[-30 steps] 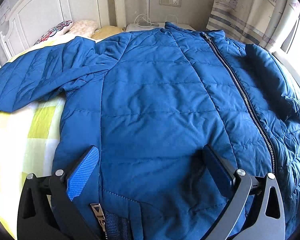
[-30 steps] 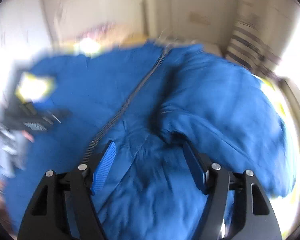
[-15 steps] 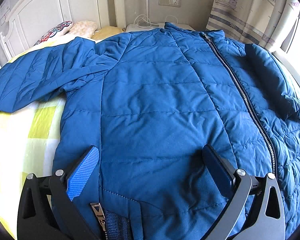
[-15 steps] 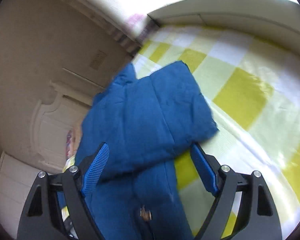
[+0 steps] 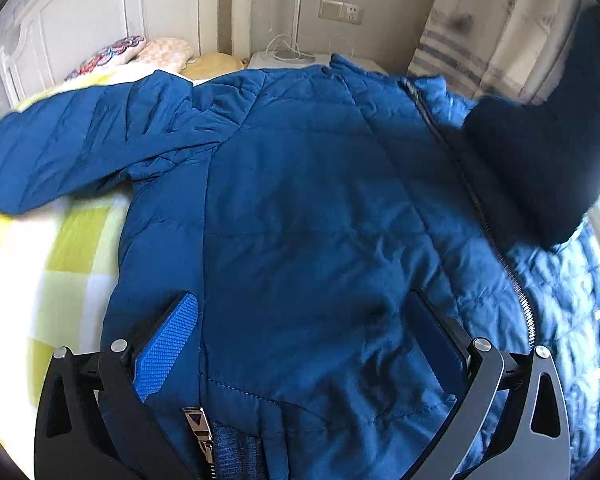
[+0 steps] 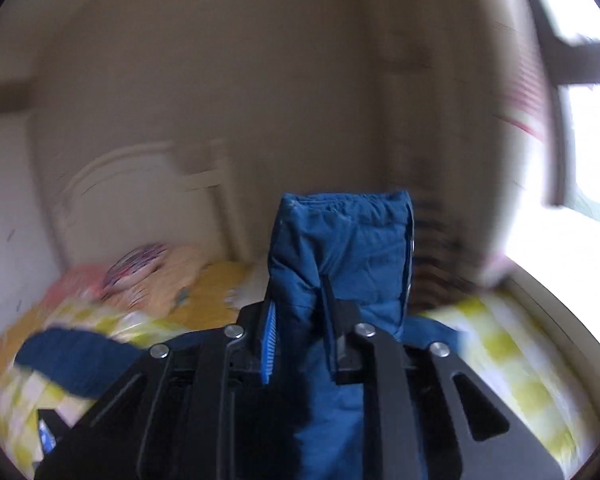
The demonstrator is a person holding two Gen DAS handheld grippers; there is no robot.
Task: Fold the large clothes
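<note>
A blue puffer jacket (image 5: 308,208) lies zipped and face up on a yellow-checked bed (image 5: 72,240), its left sleeve (image 5: 80,152) spread out to the side. My left gripper (image 5: 300,344) hovers open just above the jacket's hem, with nothing pinched between its fingers. The jacket's other sleeve (image 6: 344,240) is lifted off the bed, cuff upward, between the fingers of my right gripper (image 6: 298,300), whose jaws are closing and pressing on it. In the left wrist view that raised sleeve (image 5: 540,152) shows as a dark backlit shape at the right.
Pillows (image 5: 160,52) lie against a white headboard (image 5: 100,20) at the far end. A nightstand with cables (image 5: 292,56) and a wall socket (image 5: 340,10) stand behind the collar. A striped curtain (image 5: 480,40) and a bright window (image 6: 592,160) are on the right.
The right gripper went from open around the sleeve lying on the bed to clamped on it and swung upward, lifting the sleeve. The left gripper stayed put and open.
</note>
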